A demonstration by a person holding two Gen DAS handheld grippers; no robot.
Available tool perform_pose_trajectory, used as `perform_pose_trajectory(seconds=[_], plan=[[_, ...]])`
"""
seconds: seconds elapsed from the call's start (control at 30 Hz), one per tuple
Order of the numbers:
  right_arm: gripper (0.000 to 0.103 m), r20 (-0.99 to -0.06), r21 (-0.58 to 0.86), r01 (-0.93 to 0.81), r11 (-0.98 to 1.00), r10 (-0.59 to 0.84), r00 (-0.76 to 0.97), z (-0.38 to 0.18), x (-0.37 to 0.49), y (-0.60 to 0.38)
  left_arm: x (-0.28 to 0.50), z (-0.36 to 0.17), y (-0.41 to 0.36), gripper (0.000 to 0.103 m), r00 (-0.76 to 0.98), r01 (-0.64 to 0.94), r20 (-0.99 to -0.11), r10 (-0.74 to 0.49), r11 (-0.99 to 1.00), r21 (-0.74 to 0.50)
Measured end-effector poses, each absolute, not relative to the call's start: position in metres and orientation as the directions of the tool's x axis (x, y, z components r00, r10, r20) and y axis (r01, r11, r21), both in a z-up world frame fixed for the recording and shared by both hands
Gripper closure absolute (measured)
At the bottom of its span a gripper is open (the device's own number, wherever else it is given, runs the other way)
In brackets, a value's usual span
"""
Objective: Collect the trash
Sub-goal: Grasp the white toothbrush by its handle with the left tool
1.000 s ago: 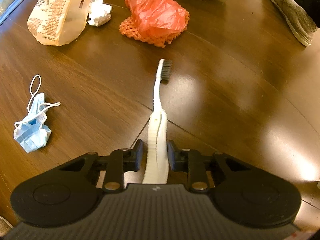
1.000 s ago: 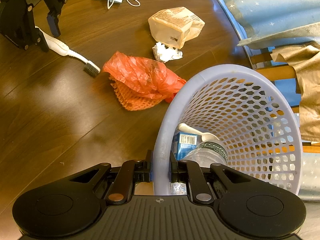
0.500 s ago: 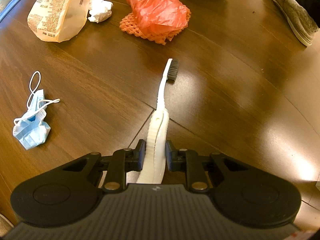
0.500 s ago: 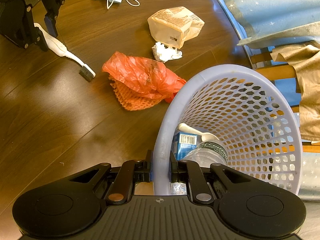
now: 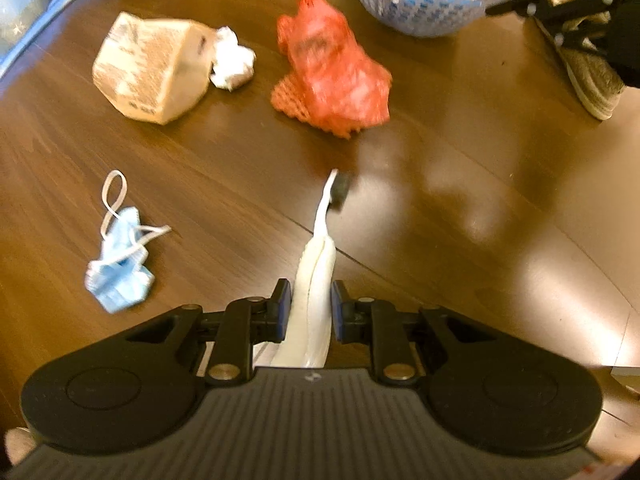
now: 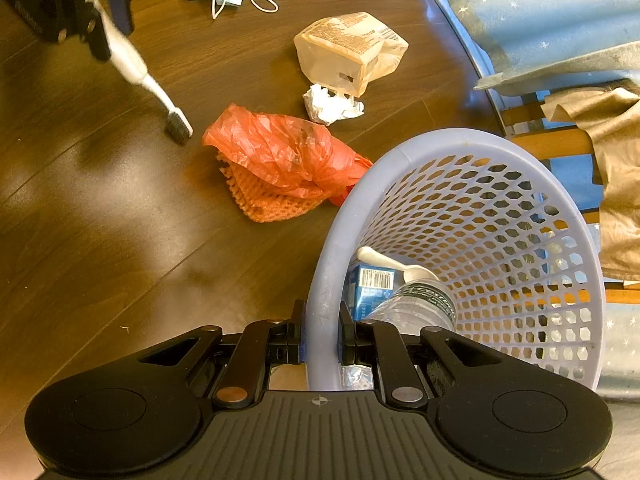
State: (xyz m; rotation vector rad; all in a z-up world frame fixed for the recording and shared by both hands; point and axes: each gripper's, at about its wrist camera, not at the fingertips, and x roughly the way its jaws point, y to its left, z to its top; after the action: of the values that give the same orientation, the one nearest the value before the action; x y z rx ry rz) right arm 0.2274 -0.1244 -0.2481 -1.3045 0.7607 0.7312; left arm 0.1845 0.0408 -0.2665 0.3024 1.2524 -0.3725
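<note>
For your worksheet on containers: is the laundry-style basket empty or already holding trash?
Holding trash: inside the basket lie a blue carton, a plastic bottle and a white spoon.

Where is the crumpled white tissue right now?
In both wrist views, the tissue lies on the floor against the tan paper bag, just beyond the orange bag.

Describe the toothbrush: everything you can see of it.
The toothbrush is white plastic with a thick ribbed handle, a thin neck and a small head of dark bristles. The left claw is shut on the handle, with the head pointing away from it. In the right wrist view it slants head-down above the table, and the head looks lifted clear of the wood. Its head is near the orange bag, apart from it. It is slightly blurred.
</note>
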Motion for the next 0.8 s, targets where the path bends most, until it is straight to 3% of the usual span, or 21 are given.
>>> perform_pose_trajectory(seconds=[0.4, 0.8], plan=[[0.093, -0.826, -0.554, -0.823, 0.124, 0.043, 0.562, -0.248, 0.229, -0.124, 0.187, -0.236, 0.050, 0.087, 0.293, 0.430, -0.949, -0.112, 0.903, 0.026], [0.093, -0.824, -0.556, -0.821, 0.131, 0.040, 0.565, -0.248, 0.229, -0.126, 0.171, -0.305, 0.044, 0.087, 0.247, 0.447, -0.966, -0.075, 0.894, 0.045]])
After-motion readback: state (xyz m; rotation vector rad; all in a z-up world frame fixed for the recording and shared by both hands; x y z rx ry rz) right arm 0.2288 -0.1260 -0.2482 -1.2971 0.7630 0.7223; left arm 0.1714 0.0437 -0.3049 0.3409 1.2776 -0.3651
